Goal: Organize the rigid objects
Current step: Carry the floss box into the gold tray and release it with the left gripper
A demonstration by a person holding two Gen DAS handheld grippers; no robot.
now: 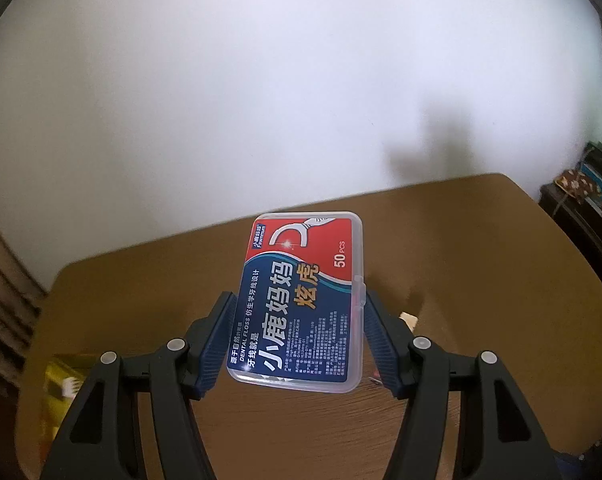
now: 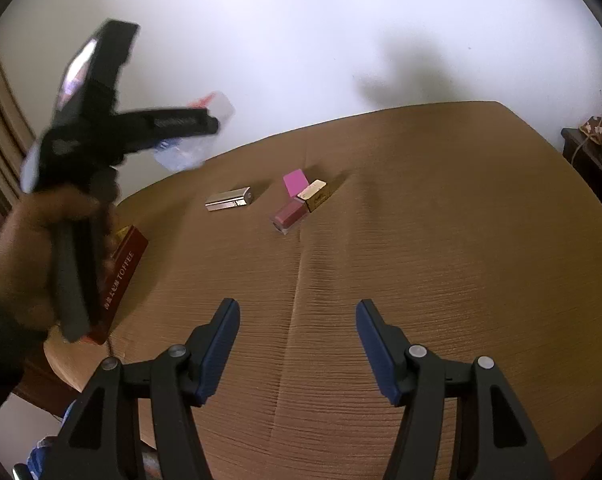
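Above the table [image 2: 421,240], left gripper [image 1: 297,312]: lifted, tilted down, jaws squeezing the floss box [image 1: 301,304].
Right gripper [image 2: 297,320]: low, jaws wide, holding nothing.

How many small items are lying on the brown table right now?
4: a silver case, a pink card, a gold-capped pink bottle mid-table, a red toffee box at the left edge. The hand may hide more.

Home room, likely living or dining area. Brown wood-grain table [image 2: 421,240] against plain white wall [image 2: 301,40]. Dark wooden furniture [image 1: 573,216] at right edge carries floral-patterned cloth [image 1: 577,186]. Household clutter on table: lipstick [image 2: 291,216], toffee box [image 2: 121,276].
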